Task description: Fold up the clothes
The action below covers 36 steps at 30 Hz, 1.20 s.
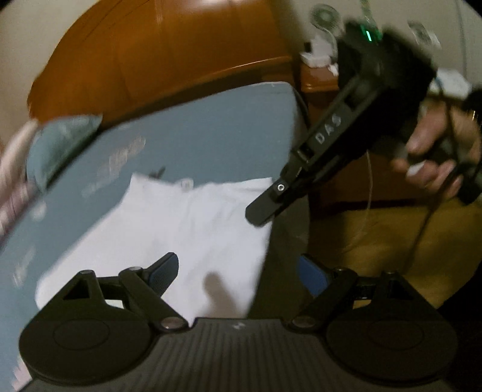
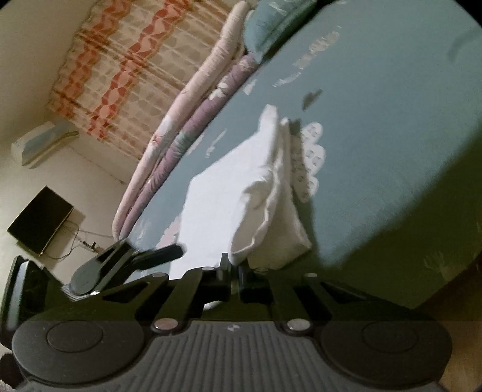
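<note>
Garment: a white shirt (image 1: 186, 229) lies on the blue bed sheet (image 1: 211, 138), near the bed's near edge.
Left gripper (image 1: 238, 271): jaws spread wide above the shirt, nothing between them.
Right gripper (image 2: 235, 271): jaws pressed together, pinching a raised fold of the shirt (image 2: 265, 196).
Hand (image 1: 433, 150): grips the right gripper's handle at the right.
Far side: rolled quilt (image 2: 180, 144) by the curtain (image 2: 126, 69).

A white cloth garment (image 1: 180, 229) lies on the blue-sheeted bed (image 1: 211, 141), near its edge. A rolled quilt (image 2: 180, 129) lies along the bed's far side, a pillow (image 2: 271, 27) beside it.
</note>
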Each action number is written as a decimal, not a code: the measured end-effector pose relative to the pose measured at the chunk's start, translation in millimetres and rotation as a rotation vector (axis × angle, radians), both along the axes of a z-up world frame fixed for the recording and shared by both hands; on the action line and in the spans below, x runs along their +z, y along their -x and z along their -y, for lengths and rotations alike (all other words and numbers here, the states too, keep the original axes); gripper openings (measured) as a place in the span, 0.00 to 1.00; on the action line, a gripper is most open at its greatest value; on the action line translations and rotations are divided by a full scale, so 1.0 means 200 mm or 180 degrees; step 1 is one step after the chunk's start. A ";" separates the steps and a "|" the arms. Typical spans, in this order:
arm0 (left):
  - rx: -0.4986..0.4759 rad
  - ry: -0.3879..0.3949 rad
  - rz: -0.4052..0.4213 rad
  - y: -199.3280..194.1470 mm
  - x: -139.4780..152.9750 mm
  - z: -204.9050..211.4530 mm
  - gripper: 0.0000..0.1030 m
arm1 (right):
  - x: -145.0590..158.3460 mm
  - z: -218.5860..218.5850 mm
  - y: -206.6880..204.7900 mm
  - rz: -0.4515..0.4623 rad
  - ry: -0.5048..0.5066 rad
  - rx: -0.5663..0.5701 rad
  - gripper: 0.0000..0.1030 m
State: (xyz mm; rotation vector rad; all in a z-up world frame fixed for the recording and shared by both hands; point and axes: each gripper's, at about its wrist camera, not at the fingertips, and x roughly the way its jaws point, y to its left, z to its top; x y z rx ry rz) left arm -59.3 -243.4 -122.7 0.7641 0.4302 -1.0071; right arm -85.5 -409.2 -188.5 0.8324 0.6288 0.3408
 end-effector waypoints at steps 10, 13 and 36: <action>0.0014 -0.0128 0.0663 0.02 -0.08 0.13 0.08 | 0.06 0.03 -0.03 0.0057 -0.0119 0.0018 0.19; 0.0048 0.0007 0.0680 0.04 -0.04 0.07 0.06 | 0.02 0.11 -0.04 -0.0016 -0.0391 -0.0087 0.57; 0.0046 0.1052 -0.1089 -0.22 0.17 -0.17 0.11 | 0.00 0.11 -0.77 -0.0453 -0.0228 0.0392 0.55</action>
